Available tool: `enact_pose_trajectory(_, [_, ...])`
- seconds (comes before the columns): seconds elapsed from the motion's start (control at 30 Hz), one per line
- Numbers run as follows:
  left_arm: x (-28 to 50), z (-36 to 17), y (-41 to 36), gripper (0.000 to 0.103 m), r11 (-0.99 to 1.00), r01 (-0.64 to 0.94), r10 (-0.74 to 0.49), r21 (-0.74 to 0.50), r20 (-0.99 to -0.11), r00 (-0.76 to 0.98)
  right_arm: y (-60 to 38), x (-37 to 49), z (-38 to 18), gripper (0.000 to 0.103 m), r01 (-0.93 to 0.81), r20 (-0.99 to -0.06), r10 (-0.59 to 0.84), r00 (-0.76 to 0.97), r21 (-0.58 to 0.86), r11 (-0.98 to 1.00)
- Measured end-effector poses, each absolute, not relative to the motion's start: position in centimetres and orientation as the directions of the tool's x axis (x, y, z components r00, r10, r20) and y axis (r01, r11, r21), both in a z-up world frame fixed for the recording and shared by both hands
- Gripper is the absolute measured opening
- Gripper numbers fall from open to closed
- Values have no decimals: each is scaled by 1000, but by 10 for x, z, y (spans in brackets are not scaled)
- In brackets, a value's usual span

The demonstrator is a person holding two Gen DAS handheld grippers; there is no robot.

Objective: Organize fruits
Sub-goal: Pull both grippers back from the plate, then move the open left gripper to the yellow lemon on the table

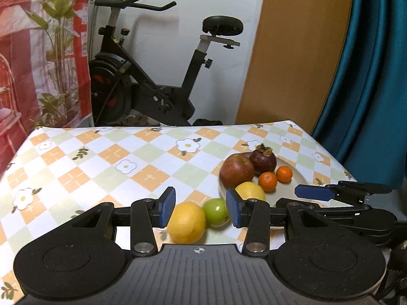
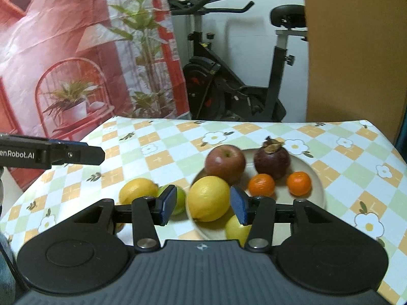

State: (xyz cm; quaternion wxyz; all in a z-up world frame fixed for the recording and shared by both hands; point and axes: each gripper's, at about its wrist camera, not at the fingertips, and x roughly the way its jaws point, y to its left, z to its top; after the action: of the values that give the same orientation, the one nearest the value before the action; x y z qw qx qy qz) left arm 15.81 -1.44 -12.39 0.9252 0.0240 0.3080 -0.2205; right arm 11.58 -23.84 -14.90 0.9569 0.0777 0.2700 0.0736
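A cream plate on the checked tablecloth holds a red apple, a mangosteen, two small oranges, a lemon and a yellow-green fruit at its near edge. A second lemon and a green apple lie on the cloth left of the plate. My left gripper is open, its jaws apart above these two. My right gripper is open, its jaws either side of the plate's lemon without touching it.
The table ends just behind the plate. An exercise bike stands beyond it, with a printed curtain to the left, a wooden panel and a teal curtain to the right.
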Motion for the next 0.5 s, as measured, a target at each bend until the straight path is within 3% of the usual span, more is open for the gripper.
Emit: enact_pose_trajectory(0.5, [160, -118, 29, 46, 943, 306, -324, -127, -553, 768, -212, 115, -156, 50, -168, -528, 229, 817, 162, 972])
